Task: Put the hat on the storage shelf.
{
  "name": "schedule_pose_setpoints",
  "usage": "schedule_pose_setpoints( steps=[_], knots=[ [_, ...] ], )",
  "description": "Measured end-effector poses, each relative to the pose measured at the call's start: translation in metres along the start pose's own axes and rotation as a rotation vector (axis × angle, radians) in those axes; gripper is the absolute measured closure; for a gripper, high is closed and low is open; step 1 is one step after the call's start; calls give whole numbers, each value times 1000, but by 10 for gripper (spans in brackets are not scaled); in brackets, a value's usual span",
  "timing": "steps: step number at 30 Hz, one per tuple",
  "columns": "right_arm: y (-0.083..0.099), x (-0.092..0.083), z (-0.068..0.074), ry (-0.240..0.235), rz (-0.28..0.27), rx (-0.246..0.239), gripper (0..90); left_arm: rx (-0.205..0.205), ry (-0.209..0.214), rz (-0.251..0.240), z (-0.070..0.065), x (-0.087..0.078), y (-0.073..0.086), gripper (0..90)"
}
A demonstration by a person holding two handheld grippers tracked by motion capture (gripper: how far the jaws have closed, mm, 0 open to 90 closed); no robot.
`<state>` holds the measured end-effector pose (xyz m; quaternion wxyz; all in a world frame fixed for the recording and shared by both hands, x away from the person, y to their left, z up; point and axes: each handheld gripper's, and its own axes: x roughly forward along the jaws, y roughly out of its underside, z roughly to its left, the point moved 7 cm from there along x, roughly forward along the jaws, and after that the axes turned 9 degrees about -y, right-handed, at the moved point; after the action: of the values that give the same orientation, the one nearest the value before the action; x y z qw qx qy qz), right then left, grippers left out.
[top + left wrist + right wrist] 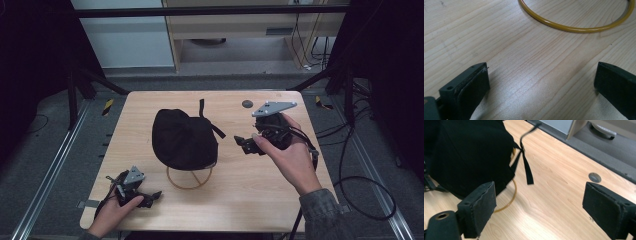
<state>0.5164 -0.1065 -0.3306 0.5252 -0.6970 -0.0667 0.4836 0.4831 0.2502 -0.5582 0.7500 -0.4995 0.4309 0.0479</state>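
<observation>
- Black fabric, a cap-like bag (184, 139) with a dangling strap (210, 120), sits mid-table on a pale wooden table (240, 200)
- Under its near edge a thin yellow ring (189, 181) pokes out toward the person; the ring's far part is hidden beneath the cloth
- At the near left corner the left gripper (150, 197) rests low over the wood, held in the person's left hand (112, 210), pointing right toward the ring but apart from it
- From the left gripper view its jaws stand wide apart with only bare wood between them, and the yellow ring (574, 27) curves across the far part of that view
- To the right of the bag, the right gripper (244, 144) is held in the right hand (287, 155), pointing left at the fabric, near it but not touching
- Its jaws are spread wide, nothing between them; the right gripper view shows the black bag (466, 155) at far left, the strap (526, 167) hanging beside it, and a sliver of ring (510, 197) under the cloth
- A small grey round disc (247, 104) is set in the table's far right part, well apart from the bag
</observation>
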Motion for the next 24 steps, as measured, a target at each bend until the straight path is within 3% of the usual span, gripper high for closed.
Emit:
schedule_pose_setpoints(
  steps=[13,24],
  knots=[
    [51,9,-8,38,43,-26,114,-1,0,0,0,0,0,0],
    [101,24,-16,83,48,38,128,-2,-2,0,0,0,0,0]
  ],
)
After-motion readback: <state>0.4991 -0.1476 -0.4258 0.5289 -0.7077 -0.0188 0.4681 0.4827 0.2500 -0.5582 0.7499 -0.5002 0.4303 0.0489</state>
